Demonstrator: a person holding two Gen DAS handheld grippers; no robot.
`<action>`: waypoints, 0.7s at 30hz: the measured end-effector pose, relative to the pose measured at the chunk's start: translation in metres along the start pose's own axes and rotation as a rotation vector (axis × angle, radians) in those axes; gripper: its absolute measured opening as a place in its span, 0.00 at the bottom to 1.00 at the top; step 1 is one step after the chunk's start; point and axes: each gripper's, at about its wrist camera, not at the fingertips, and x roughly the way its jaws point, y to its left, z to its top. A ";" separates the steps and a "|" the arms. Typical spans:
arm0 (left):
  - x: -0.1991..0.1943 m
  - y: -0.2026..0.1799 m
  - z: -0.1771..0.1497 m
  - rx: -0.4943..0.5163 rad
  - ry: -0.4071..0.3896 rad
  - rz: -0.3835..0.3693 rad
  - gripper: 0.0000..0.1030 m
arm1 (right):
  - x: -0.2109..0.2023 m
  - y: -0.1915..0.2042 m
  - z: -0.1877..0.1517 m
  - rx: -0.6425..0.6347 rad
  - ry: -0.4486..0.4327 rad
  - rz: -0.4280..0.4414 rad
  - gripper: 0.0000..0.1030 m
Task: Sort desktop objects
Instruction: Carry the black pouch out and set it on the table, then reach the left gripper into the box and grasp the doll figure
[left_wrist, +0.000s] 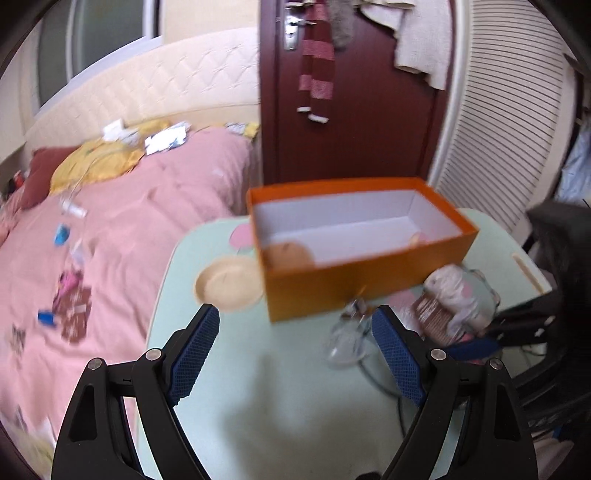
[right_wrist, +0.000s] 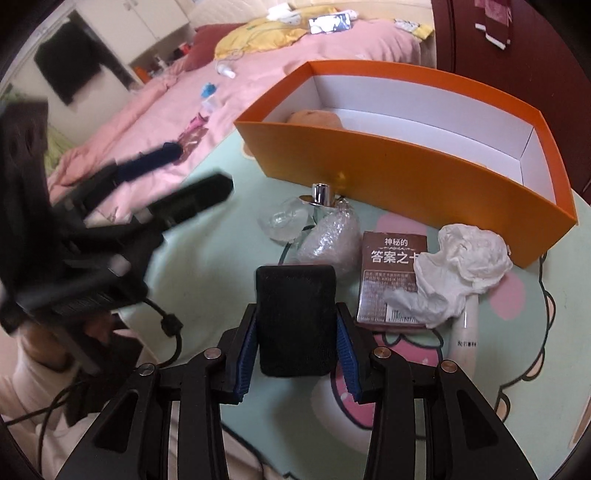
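So the right gripper (right_wrist: 295, 332) has a black rectangular block (right_wrist: 295, 319) pinched between its blue pads (right_wrist: 243, 360), fuzzy-looking surface, standing upright between the fingers and held over the near part of the mint-green table (right_wrist: 207, 266).

Just past it sits the pile of desk stuff: a lump of bubble wrap (right_wrist: 332, 236), a clear glass bottle with a shiny silver cap (right_wrist: 320, 195), a clear plastic piece (right_wrist: 282, 221) beside that, a brown card box with Chinese print (right_wrist: 388, 273), and a crumpled white tissue (right_wrist: 461, 266) lying partly on the card box and over a white tube (right_wrist: 465, 328).

Behind all that is the orange box (right_wrist: 424, 177), open on top, white inside. Mostly bare in there: one round tan thing (right_wrist: 314, 119) sits at its left end. From the left wrist view you can also spot a small pale bit (left_wrist: 417, 238) at the right end, too blurry to name. A round beige dish (left_wrist: 227, 282) sits on the table just left of the box, touching or nearly so, can't tell.

The left gripper (left_wrist: 293, 326) hangs over the table with its jaws spread wide, nothing between them. In the right view it's a blurry black shape off to the left.

Beyond the table there's a bed with a pink cover (left_wrist: 122, 229) littered with small odds and ends, and a dark red door (left_wrist: 354, 110).
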 end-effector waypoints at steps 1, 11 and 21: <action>-0.001 -0.001 0.008 0.009 -0.004 -0.022 0.82 | -0.004 -0.003 -0.001 0.011 -0.024 0.022 0.39; 0.073 -0.040 0.110 0.027 0.305 -0.386 0.82 | -0.059 -0.046 -0.037 0.113 -0.311 0.203 0.54; 0.189 -0.104 0.113 -0.034 0.894 -0.375 0.57 | -0.054 -0.062 -0.049 0.201 -0.348 0.265 0.54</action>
